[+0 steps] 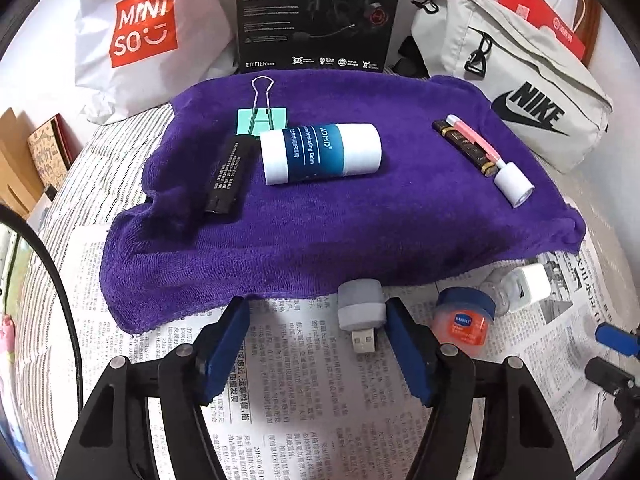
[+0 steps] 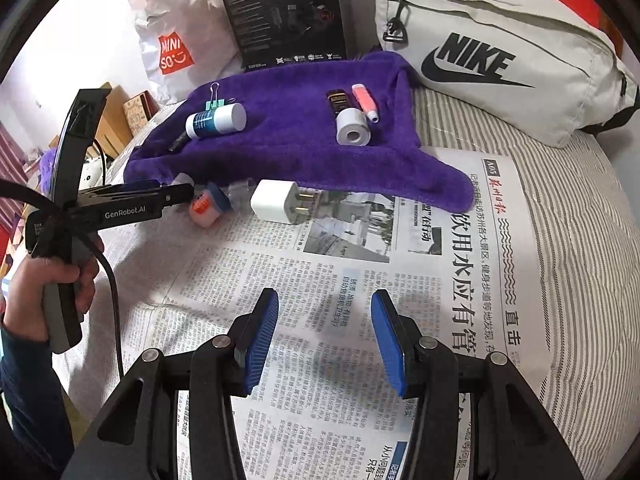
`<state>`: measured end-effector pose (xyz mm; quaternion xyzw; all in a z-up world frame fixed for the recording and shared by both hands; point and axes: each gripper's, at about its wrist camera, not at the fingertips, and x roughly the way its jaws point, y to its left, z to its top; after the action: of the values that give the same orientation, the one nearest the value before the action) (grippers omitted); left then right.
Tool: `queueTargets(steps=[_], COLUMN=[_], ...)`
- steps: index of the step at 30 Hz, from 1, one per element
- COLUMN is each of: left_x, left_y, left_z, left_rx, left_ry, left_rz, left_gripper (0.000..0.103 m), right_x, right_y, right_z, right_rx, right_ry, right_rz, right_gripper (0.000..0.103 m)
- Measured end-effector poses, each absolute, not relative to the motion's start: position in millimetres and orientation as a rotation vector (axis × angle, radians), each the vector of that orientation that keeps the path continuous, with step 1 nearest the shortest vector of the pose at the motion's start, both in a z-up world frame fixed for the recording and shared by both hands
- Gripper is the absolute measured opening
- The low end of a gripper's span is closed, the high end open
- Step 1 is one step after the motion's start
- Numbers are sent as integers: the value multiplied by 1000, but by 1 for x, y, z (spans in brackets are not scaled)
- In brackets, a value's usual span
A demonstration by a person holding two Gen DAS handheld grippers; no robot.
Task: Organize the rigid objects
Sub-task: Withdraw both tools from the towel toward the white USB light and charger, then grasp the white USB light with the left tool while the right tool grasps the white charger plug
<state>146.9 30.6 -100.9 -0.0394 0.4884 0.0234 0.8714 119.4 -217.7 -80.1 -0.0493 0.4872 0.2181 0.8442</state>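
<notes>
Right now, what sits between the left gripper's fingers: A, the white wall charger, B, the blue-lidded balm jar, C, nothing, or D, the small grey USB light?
D: the small grey USB light lies on the newspaper inside the open left gripper, against one of its fingers.

— What do I have on the purple towel (image 1: pixel 320 220)?
— A balm tube (image 1: pixel 320 154), black stick (image 1: pixel 228 174), green binder clip (image 1: pixel 262 114), all lying flat.
— And off it?
— My USB light (image 1: pixel 360 316), orange jar (image 1: pixel 464 320), white charger (image 2: pixel 276 202) rest on newspaper (image 2: pixel 340 340).
</notes>
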Motion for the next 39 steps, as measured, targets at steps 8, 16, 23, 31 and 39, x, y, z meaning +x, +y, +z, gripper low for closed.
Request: queueTargets(steps=[8,16,23,31,39], left_x=[154,152,152,147,135], left_y=[17,15,9,11,34], left_z=[-103,-101,-100,-98,-99], left_rx=[-36,-38,-36,-46,-47], left_ry=[1023,1017,1021,1023,1029], left_rz=[62,29,-23,-39,9], left_gripper=[60,38,25,23,23], right_x=[118,122,123,132,146], right_y=[-217,-221,-217,-211,-181], right_z=[-85,-92,-94,-93,-85], right_rx=[-110,-82,-94,-46,-50], right_ry=[1038,1056,1061,1064,1018], right_rz=[463,462,464,502,512], right_gripper=[49,49,49,49,49])
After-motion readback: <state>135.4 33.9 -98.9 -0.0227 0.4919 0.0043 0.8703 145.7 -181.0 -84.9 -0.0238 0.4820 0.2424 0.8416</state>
